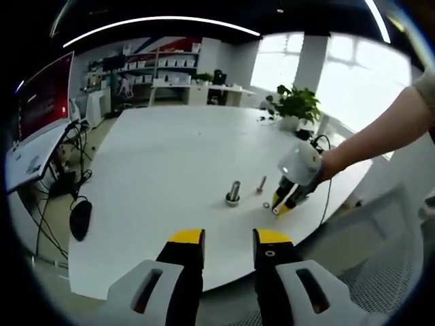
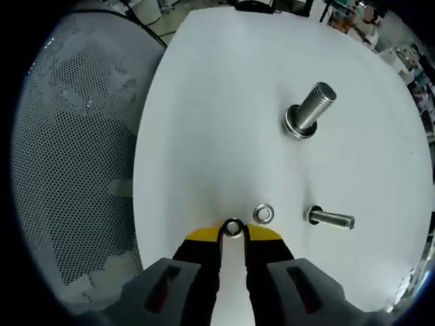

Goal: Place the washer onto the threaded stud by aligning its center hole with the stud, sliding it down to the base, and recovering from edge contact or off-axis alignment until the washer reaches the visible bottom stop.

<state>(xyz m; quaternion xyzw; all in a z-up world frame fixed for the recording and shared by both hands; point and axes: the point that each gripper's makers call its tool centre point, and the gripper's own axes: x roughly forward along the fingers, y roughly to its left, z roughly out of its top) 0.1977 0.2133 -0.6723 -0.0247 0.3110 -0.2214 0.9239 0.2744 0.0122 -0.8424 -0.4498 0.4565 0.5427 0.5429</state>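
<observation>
Risk: the washer point(image 2: 232, 227) sits only at the very tips of the right gripper point(image 2: 232, 231), so it may slip out or tilt when it is lifted; the cause would be the thin rim and the small contact.
Risk 2: on the stud point(image 2: 311, 109) the hole may catch on the thread edge if the washer comes down tilted, and then it would hang above the base.
Risk 3: a second washer point(image 2: 264, 214) lies just beside the first one, and the tips could push it away.
Washer look: a small metal ring, shiny, with a round centre hole, lying flat on the white table point(image 2: 224, 102), I think; it is too small to be sure.
Washer place: between the right tips, near the table's edge, well apart from the stud.
Stud: large, threaded, upright, with a round flange at the bottom; a smaller bolt point(image 2: 331, 219) stands nearby.
Right fingers: narrow, closed around the washer or almost touching it.
Left gripper point(image 1: 229, 238): jaws a little apart, holding nothing, hovering at the table edge, away from the parts.
</observation>
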